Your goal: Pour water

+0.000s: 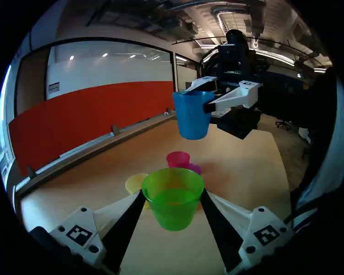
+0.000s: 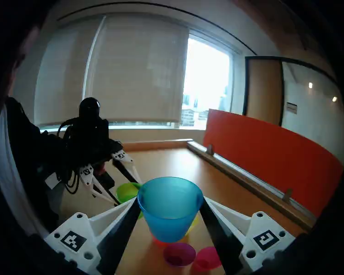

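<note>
Left hand-held gripper (image 1: 173,198) clamps green cup (image 1: 174,211), right hand-held gripper (image 2: 169,206) clamps blue cup (image 2: 170,215) above it; pre-pour, tilting likely next.

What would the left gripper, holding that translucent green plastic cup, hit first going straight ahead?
Probably the small pink plastic cup on the wooden table; the blue plastic cup hangs higher. Depth unclear.

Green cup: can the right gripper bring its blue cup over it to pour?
Probably yes: the right gripper holds the blue cup higher than the green cup, farther off, with open air between them.
</note>
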`<state>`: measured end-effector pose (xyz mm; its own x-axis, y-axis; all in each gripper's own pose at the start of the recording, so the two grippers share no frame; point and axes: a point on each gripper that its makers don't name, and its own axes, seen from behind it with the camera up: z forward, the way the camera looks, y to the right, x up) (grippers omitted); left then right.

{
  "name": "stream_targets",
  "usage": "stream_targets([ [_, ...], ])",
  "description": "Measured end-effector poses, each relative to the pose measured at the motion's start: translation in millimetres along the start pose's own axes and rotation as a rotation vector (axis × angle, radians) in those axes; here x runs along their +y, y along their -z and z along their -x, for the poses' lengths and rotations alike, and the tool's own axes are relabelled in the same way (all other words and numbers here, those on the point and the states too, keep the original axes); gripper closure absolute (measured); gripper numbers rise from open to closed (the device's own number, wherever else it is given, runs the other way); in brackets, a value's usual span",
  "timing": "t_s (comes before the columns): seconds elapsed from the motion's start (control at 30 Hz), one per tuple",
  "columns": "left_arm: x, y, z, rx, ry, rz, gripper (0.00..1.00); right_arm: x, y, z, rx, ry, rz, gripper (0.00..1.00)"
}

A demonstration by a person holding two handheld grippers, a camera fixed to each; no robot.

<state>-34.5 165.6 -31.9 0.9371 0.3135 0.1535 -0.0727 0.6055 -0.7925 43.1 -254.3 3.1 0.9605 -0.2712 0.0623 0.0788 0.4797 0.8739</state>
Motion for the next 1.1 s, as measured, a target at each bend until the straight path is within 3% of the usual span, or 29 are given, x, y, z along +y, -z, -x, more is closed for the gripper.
stream_targets([
  [0.27, 5.7, -2.8, 19, -0.061, -0.004, 0.016, 0.14, -14, -1.0, 20, -0.028, 0.018, -0.038, 0.09],
  [1.1, 2.7, -11.3, 75, -0.258, -0.002, 0.053, 0.14, -47, -18.8, 109, -0.161, 0.014, -0.131, 0.09],
])
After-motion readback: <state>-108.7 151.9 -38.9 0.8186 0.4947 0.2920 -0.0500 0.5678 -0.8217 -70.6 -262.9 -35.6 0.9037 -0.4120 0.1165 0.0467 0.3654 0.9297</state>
